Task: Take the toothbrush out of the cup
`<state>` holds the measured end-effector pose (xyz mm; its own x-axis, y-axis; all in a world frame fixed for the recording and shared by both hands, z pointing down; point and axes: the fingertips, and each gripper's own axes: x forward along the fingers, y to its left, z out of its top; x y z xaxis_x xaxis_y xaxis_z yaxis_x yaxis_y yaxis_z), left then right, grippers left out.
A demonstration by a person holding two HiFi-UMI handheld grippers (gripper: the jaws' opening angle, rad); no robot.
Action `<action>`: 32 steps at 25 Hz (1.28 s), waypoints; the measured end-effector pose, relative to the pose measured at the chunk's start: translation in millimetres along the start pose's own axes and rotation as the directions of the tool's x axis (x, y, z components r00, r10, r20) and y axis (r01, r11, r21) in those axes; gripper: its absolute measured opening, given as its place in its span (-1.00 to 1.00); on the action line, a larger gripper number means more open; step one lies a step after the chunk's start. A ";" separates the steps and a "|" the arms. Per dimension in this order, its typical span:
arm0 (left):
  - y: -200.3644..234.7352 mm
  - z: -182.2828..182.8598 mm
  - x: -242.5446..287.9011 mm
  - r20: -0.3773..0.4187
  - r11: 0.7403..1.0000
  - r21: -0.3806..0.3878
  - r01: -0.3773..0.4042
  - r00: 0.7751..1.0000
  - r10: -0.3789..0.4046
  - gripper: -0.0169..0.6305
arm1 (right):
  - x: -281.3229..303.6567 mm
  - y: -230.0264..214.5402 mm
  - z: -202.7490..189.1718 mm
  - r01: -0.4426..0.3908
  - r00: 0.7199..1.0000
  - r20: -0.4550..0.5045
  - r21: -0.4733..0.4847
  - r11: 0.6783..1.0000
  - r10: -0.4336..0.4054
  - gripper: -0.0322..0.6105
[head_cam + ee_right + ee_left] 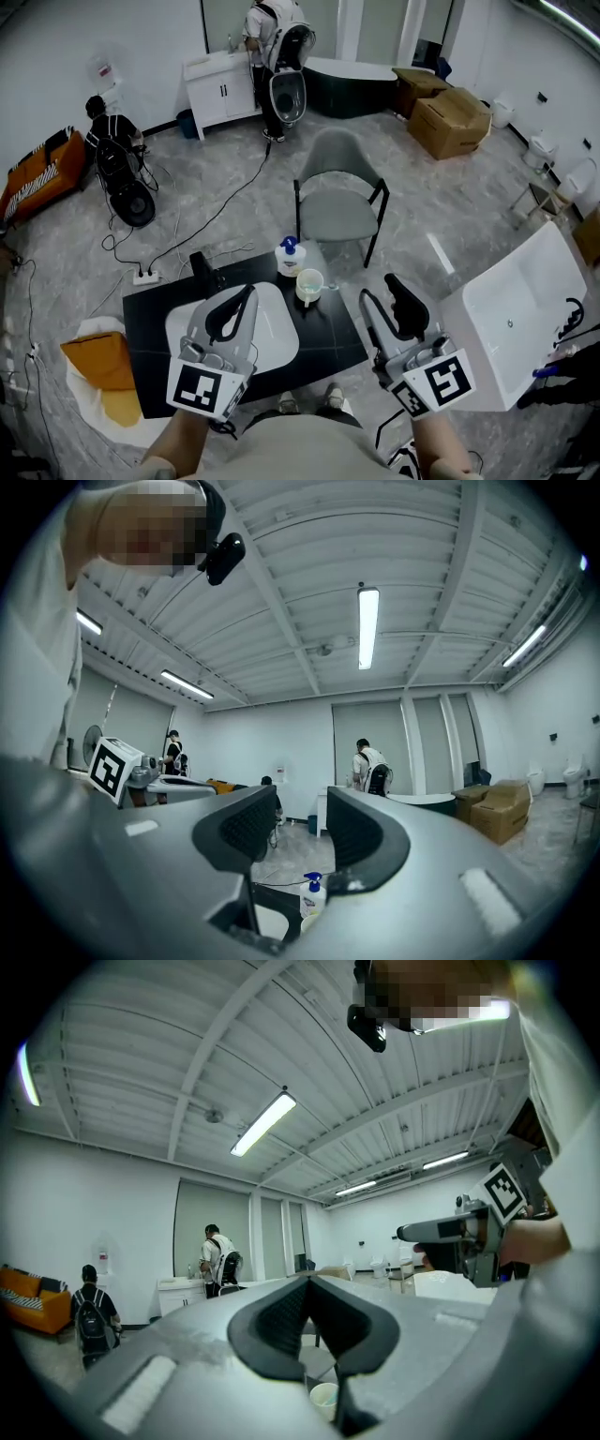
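A pale cup (pixel 309 284) stands on the black table (pixel 155 314), just right of a white basin (pixel 277 333). The cup also shows low between the jaws in the left gripper view (pixel 324 1399). I cannot make out the toothbrush in it at this size. My left gripper (pixel 249 292) hovers over the basin, near side of the cup, its jaws meeting at the tips (pixel 307 1282) with nothing between them. My right gripper (pixel 377 287) hangs to the right of the cup, off the table's right edge, jaws apart and empty (pixel 300 825). Both point level.
A white bottle with a blue pump (pixel 290 256) stands just behind the cup, also seen as a bottle (pixel 310 896). A grey chair (pixel 337 202) is beyond the table, a large white basin (pixel 516 319) at the right. Cables cross the floor; people stand far off.
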<state>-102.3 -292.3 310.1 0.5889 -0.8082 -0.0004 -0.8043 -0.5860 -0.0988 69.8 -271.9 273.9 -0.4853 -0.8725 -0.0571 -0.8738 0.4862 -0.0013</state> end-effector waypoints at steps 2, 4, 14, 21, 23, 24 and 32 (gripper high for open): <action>2.3 -1.3 5.8 -0.005 1.000 -0.009 -0.022 1.000 0.022 -0.94 | 7.6 -6.3 -3.2 -0.026 1.000 0.001 0.001 1.000 0.026 -0.36; 3.2 -3.1 10.8 -0.009 0.999 -0.007 -0.039 0.999 0.039 -0.94 | 15.4 -13.1 -9.1 -0.043 0.999 -0.004 0.005 0.999 0.043 -0.36; 13.5 -32.5 51.3 -0.028 0.996 -0.019 -0.085 0.996 0.085 -0.94 | 61.0 -40.2 -60.3 -0.067 0.996 -0.069 -0.040 0.997 0.064 -0.36; 20.2 -82.1 85.2 -0.093 0.995 -0.055 -0.079 0.993 0.073 -0.94 | 91.5 -57.6 -128.8 -0.068 0.988 -0.137 0.062 0.996 0.076 -0.34; 20.5 -97.9 93.4 -0.117 0.995 -0.074 -0.071 0.991 0.062 -0.94 | 100.1 -59.2 -151.0 -0.068 0.984 -0.161 0.081 0.994 0.081 -0.34; 19.6 -104.7 96.6 -0.125 0.994 -0.085 -0.065 0.991 0.054 -0.94 | 103.5 -60.5 -163.5 -0.065 0.981 -0.175 0.094 0.993 0.081 -0.33; 13.6 -157.1 117.0 -0.184 0.991 -0.129 -0.028 0.983 0.004 -0.94 | 118.9 -76.8 -262.8 -0.016 0.965 -0.251 0.216 0.976 0.071 -0.27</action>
<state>-56.8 -404.0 465.0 0.5613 -0.8073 0.1825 -0.8239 -0.5659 0.0306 71.6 -425.9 529.6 -0.5380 -0.8199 0.1957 -0.8392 0.4990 -0.2163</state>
